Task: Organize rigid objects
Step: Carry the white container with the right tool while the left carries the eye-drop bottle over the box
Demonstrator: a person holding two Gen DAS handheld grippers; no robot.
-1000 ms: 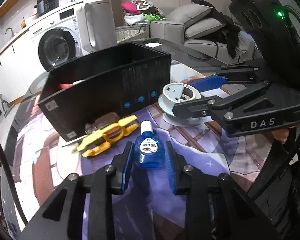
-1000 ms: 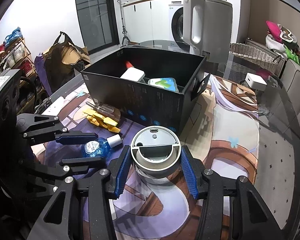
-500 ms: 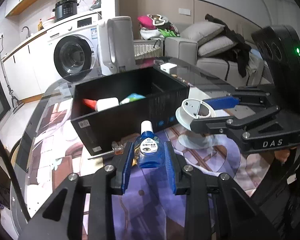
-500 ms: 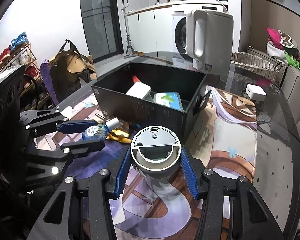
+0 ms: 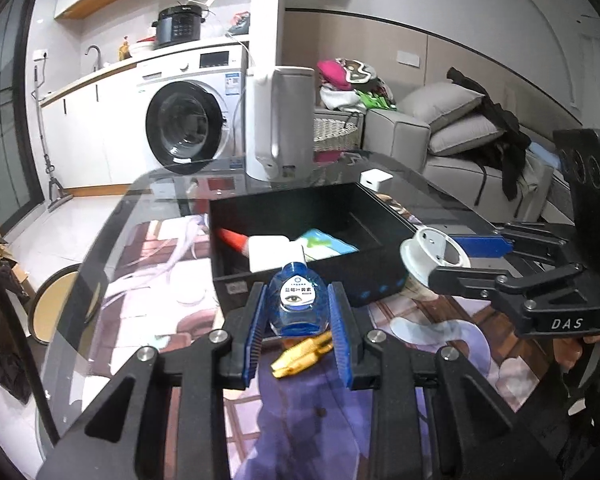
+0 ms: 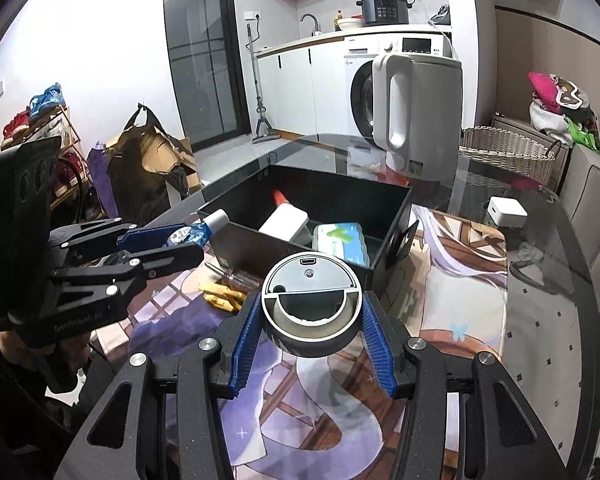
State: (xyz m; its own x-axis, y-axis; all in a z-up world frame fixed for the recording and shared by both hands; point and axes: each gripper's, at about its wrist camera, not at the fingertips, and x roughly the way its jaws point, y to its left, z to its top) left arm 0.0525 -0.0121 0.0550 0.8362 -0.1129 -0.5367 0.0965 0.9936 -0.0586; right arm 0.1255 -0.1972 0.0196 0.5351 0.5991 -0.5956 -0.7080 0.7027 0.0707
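My left gripper (image 5: 298,312) is shut on a small blue bottle (image 5: 297,298) with a white cap, lifted off the mat just in front of the black box (image 5: 380,278). The right gripper (image 6: 310,316) is shut on a round grey-and-white device (image 6: 311,304), also held above the mat near the box's front wall (image 6: 260,246). Each gripper shows in the other's view: the right one (image 5: 456,254) with the round device (image 5: 432,250), the left one (image 6: 180,242) with the bottle (image 6: 198,232). Inside the box lie a white block (image 6: 284,222), a red-tipped item (image 6: 281,197) and a teal-and-white pack (image 6: 340,238).
A yellow clip (image 5: 302,354) and a brown-handled tool (image 6: 242,280) lie on the printed mat (image 6: 452,304) before the box. A white kettle (image 6: 416,112) and a small white cube (image 6: 506,210) stand behind it on the glass table (image 6: 556,280). A sofa (image 5: 452,148) lies beyond.
Both grippers rose with their loads: the blue bottle left the mat and now hangs at the box's front wall, and the round device lifted too. The box interior has come into view.
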